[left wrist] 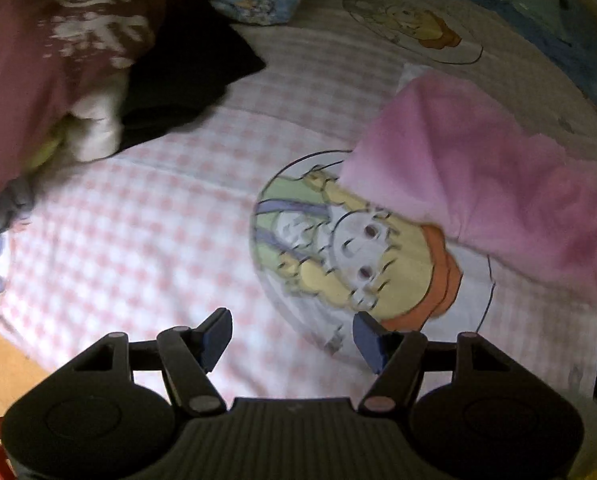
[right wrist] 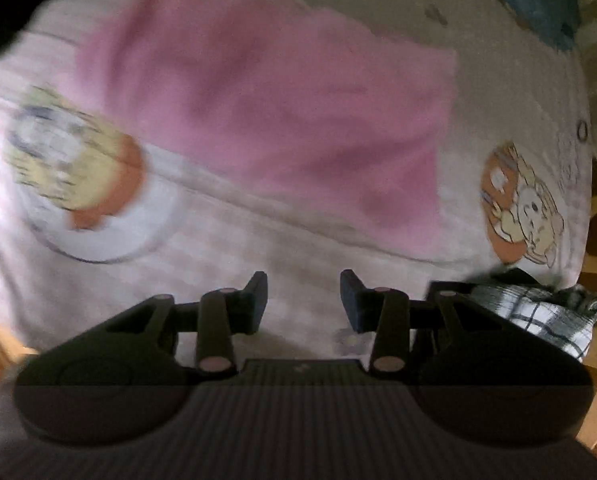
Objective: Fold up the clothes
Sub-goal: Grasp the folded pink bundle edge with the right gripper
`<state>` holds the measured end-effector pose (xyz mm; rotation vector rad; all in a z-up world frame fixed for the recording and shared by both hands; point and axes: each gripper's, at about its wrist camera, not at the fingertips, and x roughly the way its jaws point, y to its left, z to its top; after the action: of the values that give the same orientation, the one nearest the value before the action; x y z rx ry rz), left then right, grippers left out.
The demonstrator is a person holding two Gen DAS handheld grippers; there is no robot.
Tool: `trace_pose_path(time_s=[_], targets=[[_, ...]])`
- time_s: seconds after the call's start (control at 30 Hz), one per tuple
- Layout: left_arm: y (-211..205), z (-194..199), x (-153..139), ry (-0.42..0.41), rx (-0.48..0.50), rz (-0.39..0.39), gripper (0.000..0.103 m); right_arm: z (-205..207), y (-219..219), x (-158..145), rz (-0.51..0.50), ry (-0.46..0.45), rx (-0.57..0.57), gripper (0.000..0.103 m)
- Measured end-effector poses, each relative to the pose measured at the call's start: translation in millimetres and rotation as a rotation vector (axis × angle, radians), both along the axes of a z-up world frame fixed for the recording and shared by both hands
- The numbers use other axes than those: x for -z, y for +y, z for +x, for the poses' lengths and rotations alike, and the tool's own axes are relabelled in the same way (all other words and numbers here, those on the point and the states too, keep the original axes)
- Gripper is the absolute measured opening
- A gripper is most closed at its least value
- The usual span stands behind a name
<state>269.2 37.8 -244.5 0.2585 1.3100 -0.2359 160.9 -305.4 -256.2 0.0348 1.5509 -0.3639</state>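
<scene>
Pink garment (right wrist: 282,120) motion-blurred — folds unreadable; maroon shirt (left wrist: 38,72) cut by left edge.

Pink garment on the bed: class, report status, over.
Left gripper open, empty. Right gripper open, empty. Pink garment flat on checked sheet, untouched. Maroon-and-black clothes pile off to the side; nothing in the way.

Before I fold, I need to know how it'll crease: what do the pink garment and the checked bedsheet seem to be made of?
The pink garment looks like soft, matte fleece or brushed knit: fuzzy surface, rounded folds, though blur leaves this open. The checked bedsheet looks like thin, smooth woven cotton or a blend, lying flat with printed cartoon pictures.
</scene>
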Motion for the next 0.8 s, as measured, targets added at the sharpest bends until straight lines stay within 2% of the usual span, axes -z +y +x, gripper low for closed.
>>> trace_pose_path(time_s=[0.17, 0.23, 0.33, 0.43, 0.57, 0.73, 0.8], targets=[[-68, 10, 47, 0.006, -0.021, 0.051, 0.069, -15, -84, 87, -0.066, 0.078, -0.06, 0.042], [-99, 14, 64, 0.011, -0.021, 0.093, 0.069, -21, -117, 103, -0.067, 0.076, -0.024, 0.042], [-136, 26, 81, 0.025, -0.012, 0.139, 0.068, -34, -162, 111, 0.02, 0.011, 0.073, 0.042], [-162, 43, 86, 0.017, -0.032, 0.151, 0.068, -41, -194, 123, 0.138, -0.038, 0.173, 0.042], [-169, 71, 87, 0.011, -0.078, 0.157, 0.068, -36, -209, 141, 0.244, -0.096, 0.264, 0.042], [-163, 93, 93, 0.009, -0.099, 0.219, 0.068, -20, -199, 184, 0.337, -0.043, 0.307, 0.046], [-158, 98, 97, 0.029, -0.112, 0.221, 0.068, -13, -181, 191, 0.279, -0.019, 0.217, 0.047]])
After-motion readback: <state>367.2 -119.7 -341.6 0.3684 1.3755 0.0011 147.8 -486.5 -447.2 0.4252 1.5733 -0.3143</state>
